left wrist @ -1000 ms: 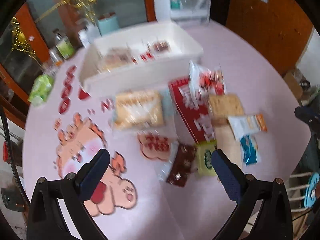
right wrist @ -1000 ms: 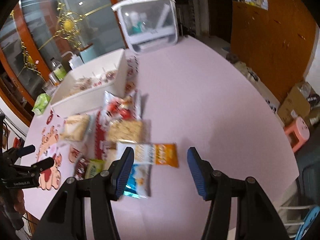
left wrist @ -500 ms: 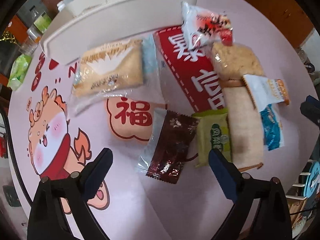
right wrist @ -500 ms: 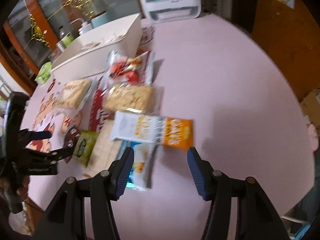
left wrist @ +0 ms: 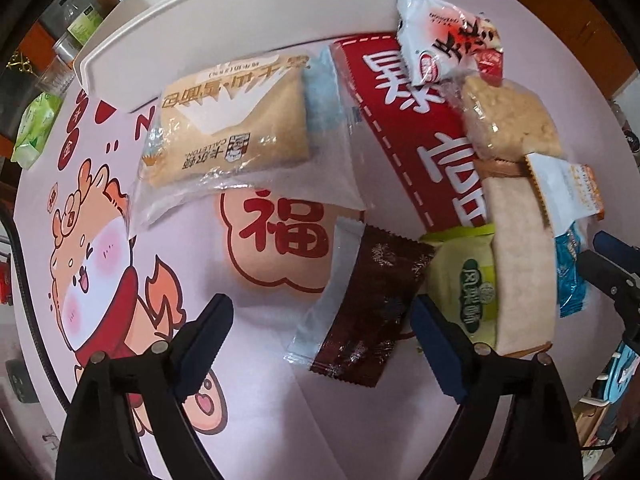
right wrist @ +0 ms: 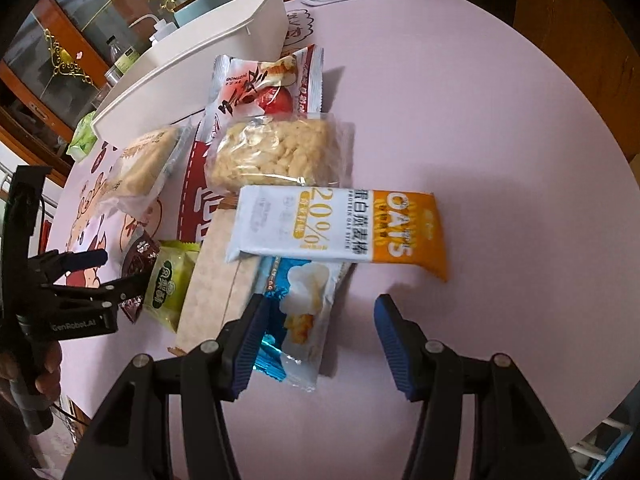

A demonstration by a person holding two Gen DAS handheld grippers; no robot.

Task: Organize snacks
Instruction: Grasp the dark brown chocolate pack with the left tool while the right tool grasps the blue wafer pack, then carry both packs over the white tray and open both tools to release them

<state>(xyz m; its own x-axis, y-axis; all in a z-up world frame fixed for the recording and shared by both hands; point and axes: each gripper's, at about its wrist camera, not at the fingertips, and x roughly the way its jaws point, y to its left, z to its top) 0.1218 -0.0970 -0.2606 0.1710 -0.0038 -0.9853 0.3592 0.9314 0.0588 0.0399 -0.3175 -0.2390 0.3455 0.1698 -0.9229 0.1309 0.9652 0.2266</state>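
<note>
With left claw [left wrist: 320, 316] spread wide over the brown snack packet [left wrist: 368, 304] near the tabletop [left wrist: 260, 400] edge, and right claw [right wrist: 316, 320] equally spread, lower squarely, pinch mid-body, avoid green packet [left wrist: 468, 284] touching right.

My left wrist view looks down close over the dark brown foil snack packet [left wrist: 370, 304]; my right view, nearby, shares it [right wrist: 138, 258].

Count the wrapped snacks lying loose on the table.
7: bread pack, red-white bag, rice crisp block, oat bar, blue packet, green packet, brown packet. Others may hide underneath.
</note>
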